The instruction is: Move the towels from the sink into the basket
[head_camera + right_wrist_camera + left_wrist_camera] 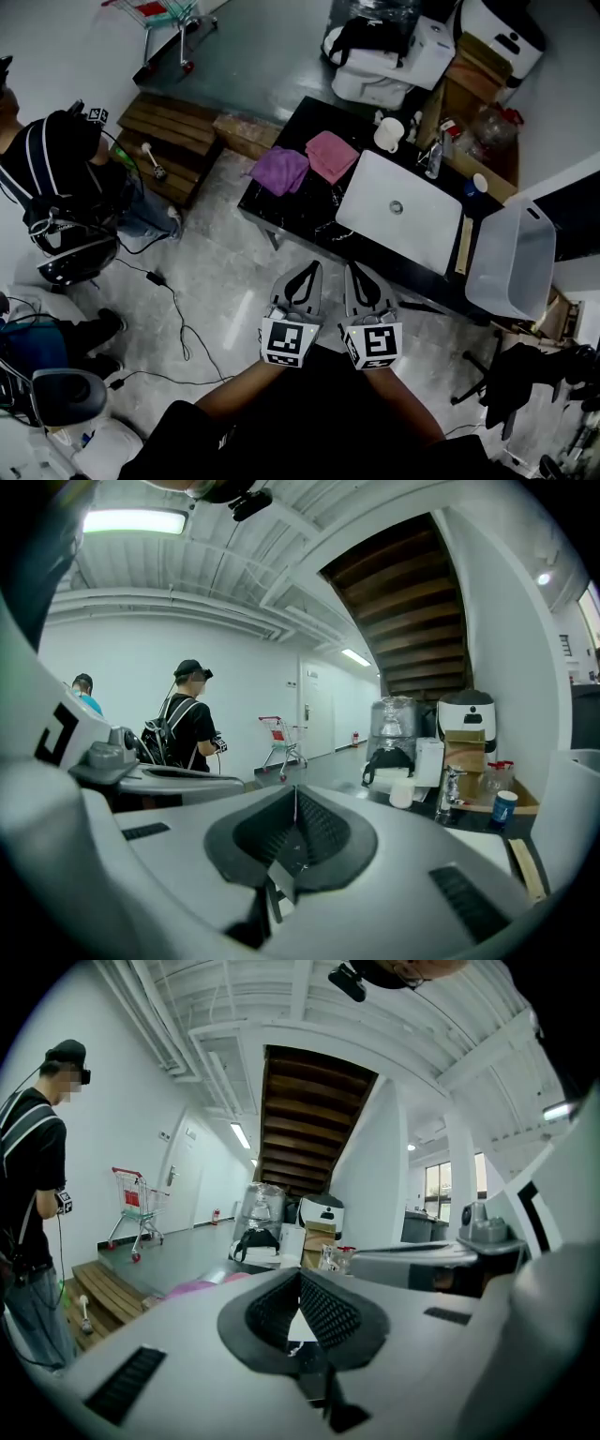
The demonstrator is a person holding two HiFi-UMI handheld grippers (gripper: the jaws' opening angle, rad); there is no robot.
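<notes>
A purple towel (279,171) and a pink towel (332,155) lie crumpled side by side on the black table (281,216), just left of the white sink (412,234), whose basin shows only its drain. The translucent basket (514,258) stands at the table's right end. My left gripper (308,268) and right gripper (355,269) hang side by side over the floor in front of the table, short of its near edge. Both are shut with nothing between the jaws. A strip of pink towel (202,1287) shows past the left gripper (300,1274). The right gripper (295,789) points towards the table's far side.
A person with a backpack (66,178) stands at the left near a wooden pallet (173,141). Cables (178,328) trail on the floor. A white mug (388,134), bottles and boxes crowd the table's far edge. A shopping cart (164,19) stands far back. A dark chair (525,375) is at the lower right.
</notes>
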